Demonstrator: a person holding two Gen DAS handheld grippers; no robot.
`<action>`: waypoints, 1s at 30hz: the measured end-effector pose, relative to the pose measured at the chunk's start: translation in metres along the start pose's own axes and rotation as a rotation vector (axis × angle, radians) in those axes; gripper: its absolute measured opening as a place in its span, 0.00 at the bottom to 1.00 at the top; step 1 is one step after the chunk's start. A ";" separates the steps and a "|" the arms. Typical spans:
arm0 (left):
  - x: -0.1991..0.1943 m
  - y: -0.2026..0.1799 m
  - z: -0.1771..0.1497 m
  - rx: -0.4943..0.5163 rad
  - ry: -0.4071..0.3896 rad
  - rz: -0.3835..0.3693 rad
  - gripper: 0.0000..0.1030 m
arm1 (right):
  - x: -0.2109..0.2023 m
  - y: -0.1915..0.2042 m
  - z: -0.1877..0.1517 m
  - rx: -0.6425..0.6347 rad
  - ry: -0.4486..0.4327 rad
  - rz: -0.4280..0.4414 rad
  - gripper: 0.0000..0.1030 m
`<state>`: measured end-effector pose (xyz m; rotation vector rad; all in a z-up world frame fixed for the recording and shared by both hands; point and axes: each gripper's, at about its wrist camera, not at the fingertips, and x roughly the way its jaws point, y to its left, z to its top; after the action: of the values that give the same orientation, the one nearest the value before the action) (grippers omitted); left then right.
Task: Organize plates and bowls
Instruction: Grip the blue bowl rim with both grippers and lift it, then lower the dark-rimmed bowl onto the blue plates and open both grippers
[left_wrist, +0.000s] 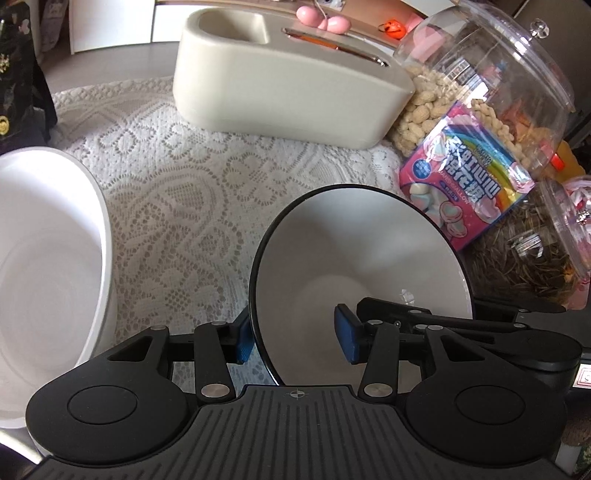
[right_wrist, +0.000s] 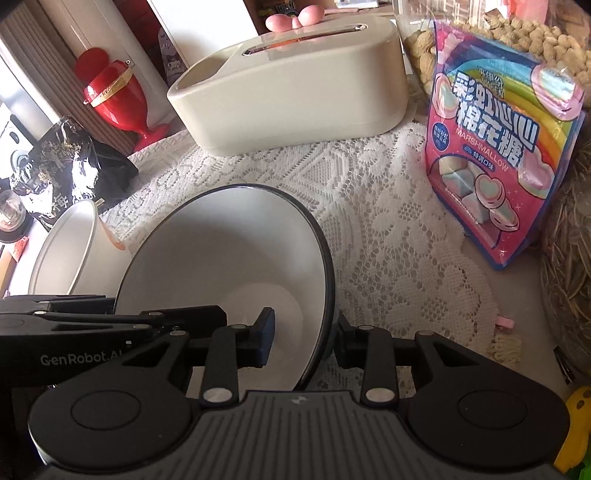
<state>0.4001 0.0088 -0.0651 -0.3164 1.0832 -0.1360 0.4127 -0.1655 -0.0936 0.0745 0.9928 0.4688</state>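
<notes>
A black-rimmed bowl (left_wrist: 354, 258), white inside, stands on the lace cloth (left_wrist: 177, 192) between both grippers. My left gripper (left_wrist: 295, 339) straddles its left rim, one blue pad (left_wrist: 243, 339) outside and the other well inside, clear of the wall; it is open. My right gripper (right_wrist: 304, 339) straddles the same bowl's (right_wrist: 229, 251) right rim, with its inner pad (right_wrist: 266, 339) apart from the wall, so it is open too. A larger plain white bowl (left_wrist: 44, 277) stands to the left, also seen in the right wrist view (right_wrist: 62, 251).
A beige tissue box (left_wrist: 288, 81) stands behind the bowls. A pink marshmallow bag (left_wrist: 469, 192), a clear jar of peanuts (left_wrist: 480, 74) and a tub of seeds (left_wrist: 528, 258) crowd the right. A black bag (right_wrist: 62, 166) and a red vase (right_wrist: 110, 92) are at the far left.
</notes>
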 end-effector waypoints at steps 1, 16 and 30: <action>-0.003 -0.001 0.000 0.002 -0.006 0.000 0.47 | -0.002 0.001 0.000 0.000 -0.004 0.000 0.32; -0.104 -0.025 -0.027 0.021 -0.058 -0.007 0.47 | -0.095 0.045 -0.014 -0.087 -0.095 -0.005 0.32; -0.113 -0.020 -0.111 0.027 0.038 -0.020 0.47 | -0.116 0.059 -0.094 -0.111 0.031 0.002 0.34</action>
<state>0.2506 -0.0011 -0.0107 -0.3016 1.1148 -0.1748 0.2621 -0.1742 -0.0377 -0.0310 0.9957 0.5276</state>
